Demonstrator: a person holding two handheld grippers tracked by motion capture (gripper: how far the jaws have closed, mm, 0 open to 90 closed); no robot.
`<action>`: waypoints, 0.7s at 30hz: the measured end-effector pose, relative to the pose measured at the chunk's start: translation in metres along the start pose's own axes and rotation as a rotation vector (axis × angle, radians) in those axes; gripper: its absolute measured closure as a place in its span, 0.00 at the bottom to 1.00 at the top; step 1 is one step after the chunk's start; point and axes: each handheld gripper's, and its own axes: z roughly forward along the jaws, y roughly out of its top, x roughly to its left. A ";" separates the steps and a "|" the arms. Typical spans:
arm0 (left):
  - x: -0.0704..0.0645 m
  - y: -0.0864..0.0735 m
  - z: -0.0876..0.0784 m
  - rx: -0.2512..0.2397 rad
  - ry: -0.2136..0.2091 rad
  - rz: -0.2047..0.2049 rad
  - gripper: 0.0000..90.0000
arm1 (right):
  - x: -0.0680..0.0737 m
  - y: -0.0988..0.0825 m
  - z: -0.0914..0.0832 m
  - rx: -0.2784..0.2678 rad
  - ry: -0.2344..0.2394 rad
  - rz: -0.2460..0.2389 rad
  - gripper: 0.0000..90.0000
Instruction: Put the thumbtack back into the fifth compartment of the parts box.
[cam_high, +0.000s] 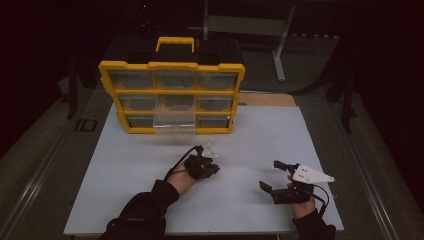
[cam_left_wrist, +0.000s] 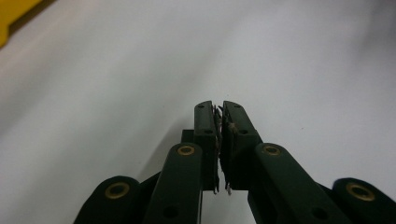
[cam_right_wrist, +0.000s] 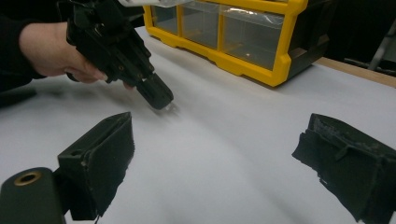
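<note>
Yellow organizer, the drawer cabinet nearest both grippers, stands at the far middle of the white sheet, one clear drawer in its middle column pulled out toward the person. Left gripper hovers tilted down over bare sheet in front of that drawer; in the left gripper view its jaws meet pad to pad with nothing visible between them. Right gripper sits near the sheet's near right part, jaws spread wide and empty. Bare sheet lies between the two grippers and between them and the cabinet
</note>
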 end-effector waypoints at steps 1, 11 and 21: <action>0.000 0.001 -0.002 0.000 0.003 0.003 0.94 | 0.000 0.000 0.000 0.000 0.000 0.000 0.10; -0.005 0.010 -0.023 -0.025 -0.017 0.025 0.94 | 0.000 0.000 0.000 0.000 0.000 0.002 0.10; -0.010 0.018 -0.039 -0.043 -0.044 0.047 0.94 | 0.000 0.000 0.000 -0.001 0.000 0.002 0.10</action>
